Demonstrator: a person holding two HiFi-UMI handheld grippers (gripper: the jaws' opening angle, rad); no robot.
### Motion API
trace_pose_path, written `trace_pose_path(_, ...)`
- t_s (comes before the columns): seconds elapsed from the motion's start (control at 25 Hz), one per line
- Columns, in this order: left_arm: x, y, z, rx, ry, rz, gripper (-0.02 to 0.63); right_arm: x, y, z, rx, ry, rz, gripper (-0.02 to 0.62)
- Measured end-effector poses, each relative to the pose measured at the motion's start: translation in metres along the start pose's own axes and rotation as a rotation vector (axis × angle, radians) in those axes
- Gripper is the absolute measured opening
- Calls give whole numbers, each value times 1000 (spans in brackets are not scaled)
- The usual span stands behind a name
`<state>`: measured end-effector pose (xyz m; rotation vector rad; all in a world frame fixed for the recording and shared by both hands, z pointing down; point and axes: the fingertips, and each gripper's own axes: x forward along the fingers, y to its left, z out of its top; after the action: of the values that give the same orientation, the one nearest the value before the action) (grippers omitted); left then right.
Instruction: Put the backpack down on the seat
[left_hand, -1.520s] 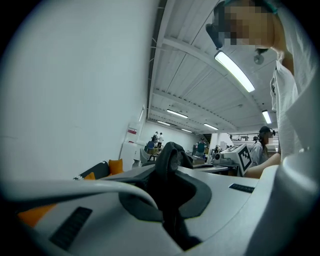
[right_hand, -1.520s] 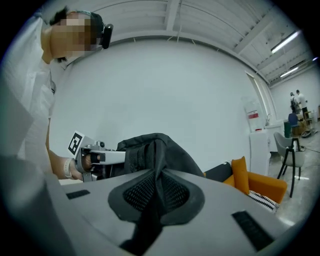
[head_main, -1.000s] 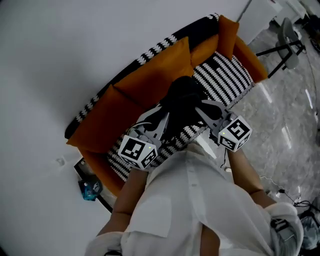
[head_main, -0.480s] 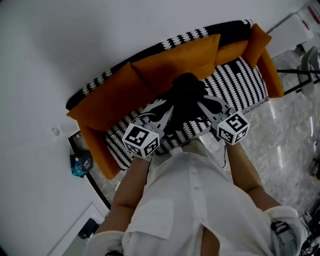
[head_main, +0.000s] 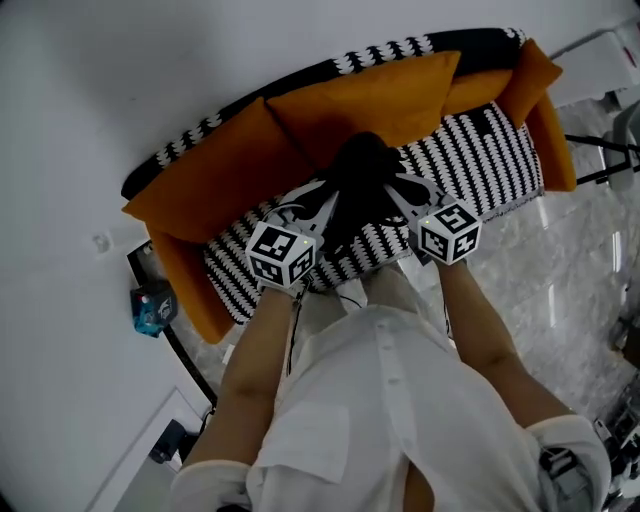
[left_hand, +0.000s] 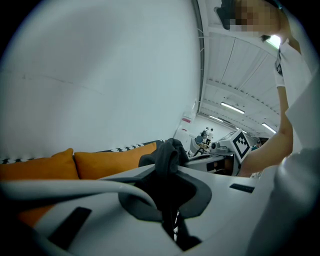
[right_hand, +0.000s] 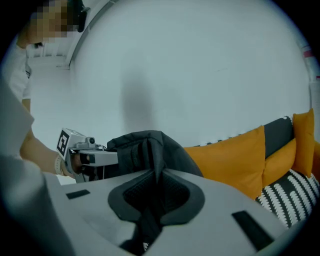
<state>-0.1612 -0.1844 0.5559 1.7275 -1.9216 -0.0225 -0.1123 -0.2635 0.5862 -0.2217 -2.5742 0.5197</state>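
Before a white wall (head_main: 80, 100) on a marble floor (head_main: 580, 290), the left tool (head_main: 328, 203) and right tool (head_main: 397, 197) each clamp the black backpack (head_main: 360, 180) over the striped sofa seat (head_main: 480, 165) by orange cushions (head_main: 370, 100), a blue object (head_main: 152, 308) lies beside the sofa's end, and only the left gripper view shows distant machines (left_hand: 207, 140).

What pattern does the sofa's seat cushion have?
The seat has black-and-white stripes; head view shows it best.

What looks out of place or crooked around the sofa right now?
Nothing stands out. The black backpack is pinched, bunched, between the left claw and right claw over the striped seat; the orange cushions sit straight.
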Motion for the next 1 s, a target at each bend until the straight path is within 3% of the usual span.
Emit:
trace_pose_path(0.44, 23, 47, -67, 0, 165, 46, 26, 50, -24, -60, 80, 158, -51, 44)
trace_pose_path(0.68, 32, 67, -69, -17, 166, 60, 28, 67, -33, -60, 85, 177, -52, 44)
trace_pose_path(0.84, 34, 78, -76, 0, 213, 101, 34, 75, -37, -63, 51, 226, -62, 53)
trace_pose_path(1.0, 31, 89, -78, -12, 259, 151, 83, 81, -38, -62, 38, 254, -84, 90)
